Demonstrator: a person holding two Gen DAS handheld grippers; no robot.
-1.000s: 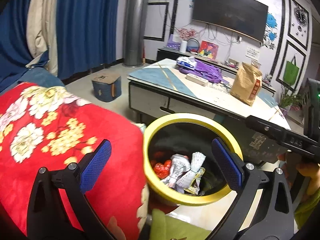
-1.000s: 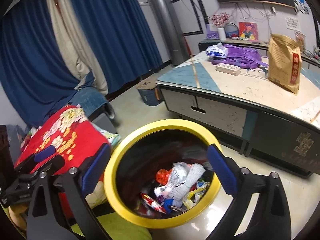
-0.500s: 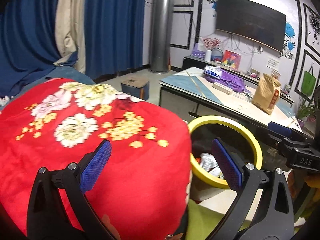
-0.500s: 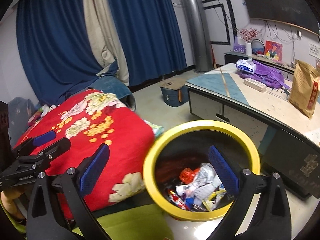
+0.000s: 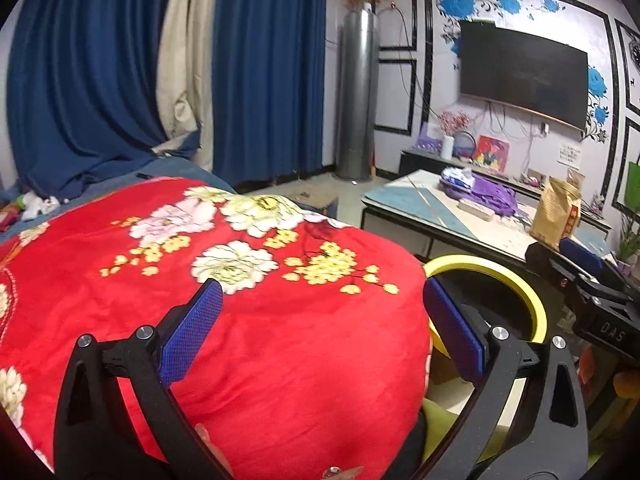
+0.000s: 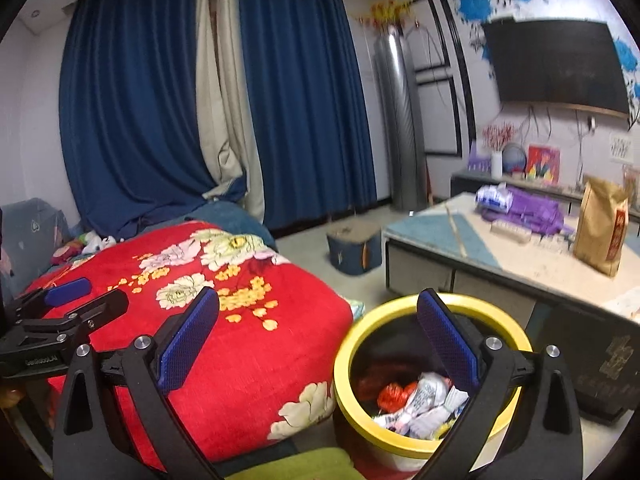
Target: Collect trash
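A black trash bin with a yellow rim (image 6: 432, 444) stands on the floor beside the red flowered blanket (image 6: 224, 320). Several crumpled wrappers (image 6: 420, 404) lie inside it. My right gripper (image 6: 316, 340) is open and empty, raised above the blanket's edge and the bin. My left gripper (image 5: 320, 328) is open and empty over the red blanket (image 5: 240, 300); the bin's rim (image 5: 532, 300) shows to its right. Each gripper appears in the other's view, the right one (image 5: 588, 276) and the left one (image 6: 76, 300).
A low coffee table (image 6: 540, 276) stands behind the bin, with a brown paper bag (image 6: 600, 228) and a purple cloth (image 6: 528, 208). A small blue box (image 6: 352, 248) sits on the floor. Blue curtains (image 6: 160, 120) and a wall TV (image 6: 556, 68) lie beyond.
Both grippers have lifted and swung left, away from above the bin. The left view now centres on the red blanket; the bin has slid to the right and lower in both views.
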